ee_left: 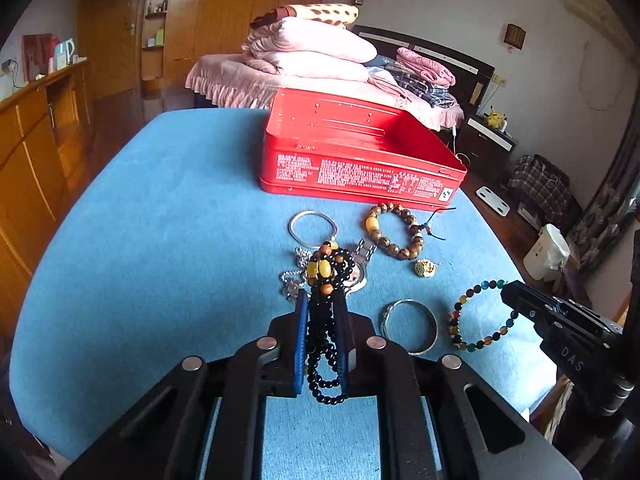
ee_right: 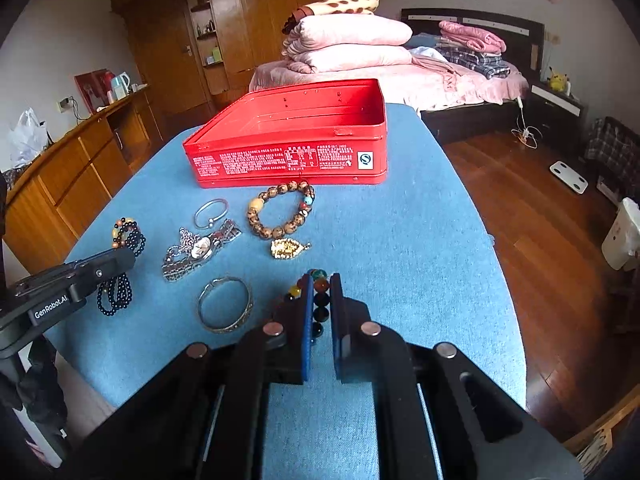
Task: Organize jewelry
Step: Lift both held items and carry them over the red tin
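Observation:
My left gripper is shut on a black bead strand with amber and brown beads; its loops hang from the blue pads. In the right wrist view the left gripper comes in from the left with the black bead strand dangling under it. My right gripper is shut on a multicoloured bead bracelet. The left wrist view shows the multicoloured bracelet as a loop at the tip of the right gripper. An open, empty red tin stands farther back on the blue table.
Between the grippers and the tin lie a wooden bead bracelet, a thin silver bangle, a watch with a silver chain, a gold pendant and an engraved silver bangle. The table's right edge drops to a wooden floor.

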